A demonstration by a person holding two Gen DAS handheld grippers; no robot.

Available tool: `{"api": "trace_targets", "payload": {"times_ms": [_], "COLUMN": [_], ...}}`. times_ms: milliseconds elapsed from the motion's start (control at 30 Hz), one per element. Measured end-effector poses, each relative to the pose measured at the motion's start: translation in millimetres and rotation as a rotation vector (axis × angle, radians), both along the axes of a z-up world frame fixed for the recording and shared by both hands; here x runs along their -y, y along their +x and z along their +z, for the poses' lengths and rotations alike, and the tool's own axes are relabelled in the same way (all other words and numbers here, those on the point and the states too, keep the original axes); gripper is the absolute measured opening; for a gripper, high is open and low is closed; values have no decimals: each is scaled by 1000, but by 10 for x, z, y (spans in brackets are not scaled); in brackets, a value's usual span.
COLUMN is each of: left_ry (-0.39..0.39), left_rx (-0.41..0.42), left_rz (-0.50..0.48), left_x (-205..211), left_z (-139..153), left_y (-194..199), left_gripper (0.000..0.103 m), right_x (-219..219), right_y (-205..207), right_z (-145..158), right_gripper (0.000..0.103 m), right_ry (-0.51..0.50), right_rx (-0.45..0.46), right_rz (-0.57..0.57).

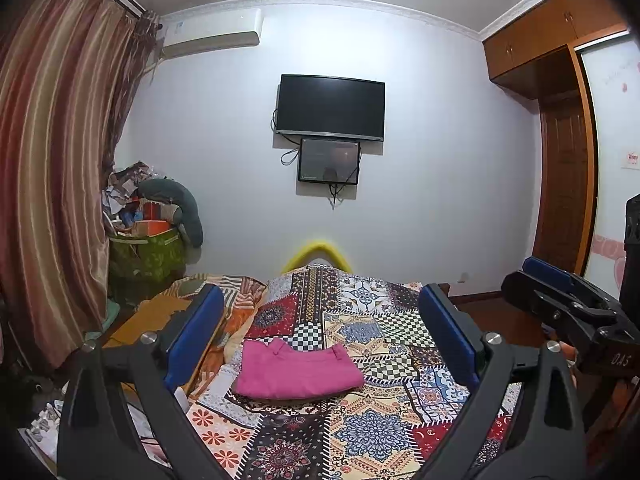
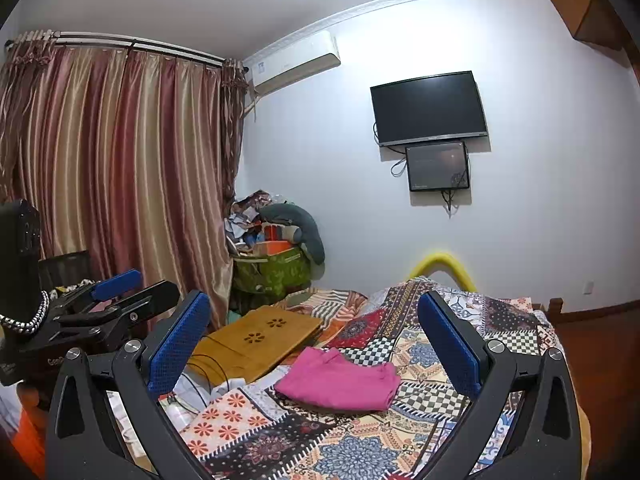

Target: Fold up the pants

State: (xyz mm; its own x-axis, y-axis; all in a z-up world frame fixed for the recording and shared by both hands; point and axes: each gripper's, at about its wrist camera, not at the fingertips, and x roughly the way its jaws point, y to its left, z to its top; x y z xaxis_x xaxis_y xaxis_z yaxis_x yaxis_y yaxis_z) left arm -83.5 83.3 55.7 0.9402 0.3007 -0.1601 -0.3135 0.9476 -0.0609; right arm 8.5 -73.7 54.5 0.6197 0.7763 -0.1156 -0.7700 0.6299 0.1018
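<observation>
Checking the result: pants (image 1: 298, 370) lie folded mid-bed on the quilt (image 1: 360, 432), near neither edge. Left gripper (image 1: 322, 344) & right gripper (image 2: 314, 344) both w/ jaws wide apart, holding nothing. Looks done; if tidying, press the top layer flat w/o dragging it.

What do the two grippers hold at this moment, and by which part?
Nothing is held. The left gripper and the right gripper both stand open and empty above the bed; the folded pink pants lie untouched on the quilt.

pants (image 1: 298, 370) | pink | folded, flat | on patchwork bedspread (image 1: 376, 432)
</observation>
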Motion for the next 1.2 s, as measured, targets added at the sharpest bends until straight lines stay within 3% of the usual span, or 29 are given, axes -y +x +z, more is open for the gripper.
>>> {"api": "trace_targets", "payload": {"times_ms": [1200], "left_ry": [-13], "left_rx": [-16], "left_rz": [-27], "left_x": [-24], "left_z": [-45], "left_y": [86], "left_gripper": [99], "right_x": [4], "right_y": [31], "right_z": [1], "right_gripper": [103], "right_ry": [-4], "right_rx": [-14], "right_rz": [-12]}}
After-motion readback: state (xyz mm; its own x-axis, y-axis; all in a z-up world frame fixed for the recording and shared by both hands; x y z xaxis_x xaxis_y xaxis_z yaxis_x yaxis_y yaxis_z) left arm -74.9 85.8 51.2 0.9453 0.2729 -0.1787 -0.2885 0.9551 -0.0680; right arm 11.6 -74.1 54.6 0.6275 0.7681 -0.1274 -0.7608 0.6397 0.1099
